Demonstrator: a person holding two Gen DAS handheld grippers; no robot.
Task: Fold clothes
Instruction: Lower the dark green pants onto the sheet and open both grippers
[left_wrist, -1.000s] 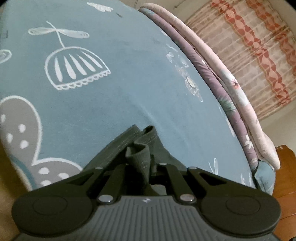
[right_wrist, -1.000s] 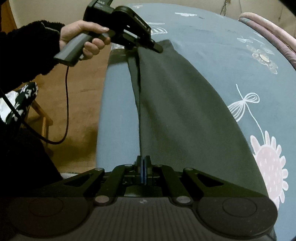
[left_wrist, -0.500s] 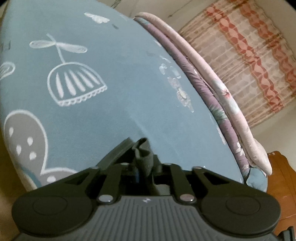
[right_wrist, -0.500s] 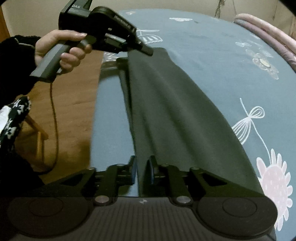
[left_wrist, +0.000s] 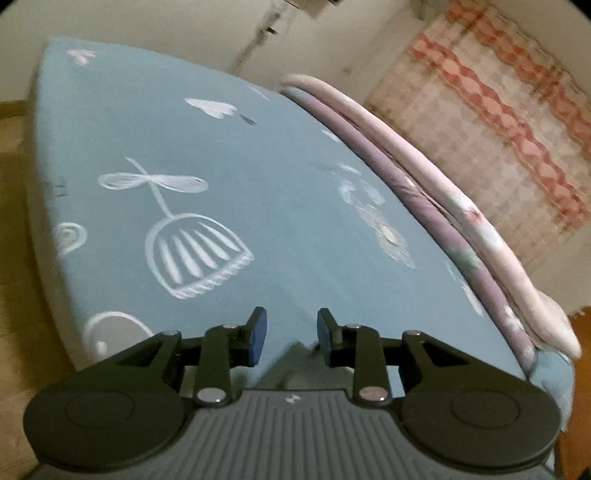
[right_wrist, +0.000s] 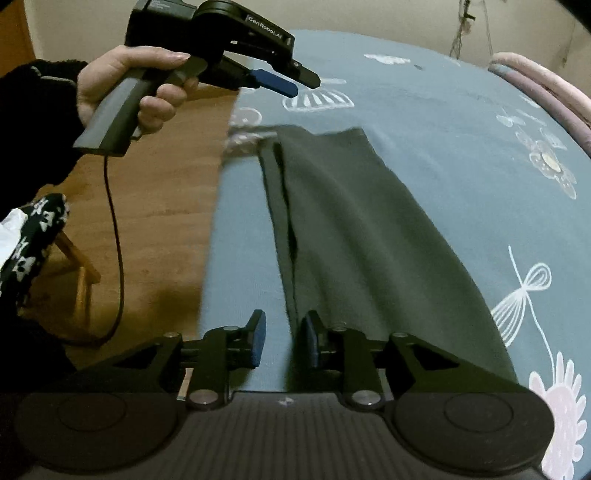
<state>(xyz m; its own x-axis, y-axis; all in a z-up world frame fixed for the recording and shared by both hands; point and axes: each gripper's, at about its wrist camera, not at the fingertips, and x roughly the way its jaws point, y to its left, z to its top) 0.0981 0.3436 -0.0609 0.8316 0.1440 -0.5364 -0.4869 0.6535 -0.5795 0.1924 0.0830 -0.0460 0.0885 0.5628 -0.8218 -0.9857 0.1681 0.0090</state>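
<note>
A dark grey garment (right_wrist: 369, 251) lay in a long folded strip on the bed (right_wrist: 443, 122), near its edge, running away from my right claw (right_wrist: 282, 341) toward the far corner. The sheet was blue with white drawn flowers and seed heads.

My right claw hovered over the near end of the strip. Its jaws were opening, the blue pads apart, and the garment's left edge sat between them but I judged the pads were not pressing it. My left claw (right_wrist: 284, 83) was raised in the air above the far end of the strip, held in a hand (right_wrist: 133, 85) with a dark fuzzy sleeve. Its jaws were opening too, with nothing between them in the left wrist view (left_wrist: 291, 332); only a blurred sliver of dark cloth showed below the claw there.

The cloth looked to me like a soft, light knit: limp, quick to sag and wrinkle, not fragile, and unlikely to slip much on the cotton sheet. A second layer peeked out along the left edge, so I judged that any hold should pinch both layers together. The corners at the two short ends seemed the best places to take hold for folding the strip end to end.

The only readable writing was "CenRobot.AI", printed in white on the body of the left claw. I saw no label on the garment.
</note>
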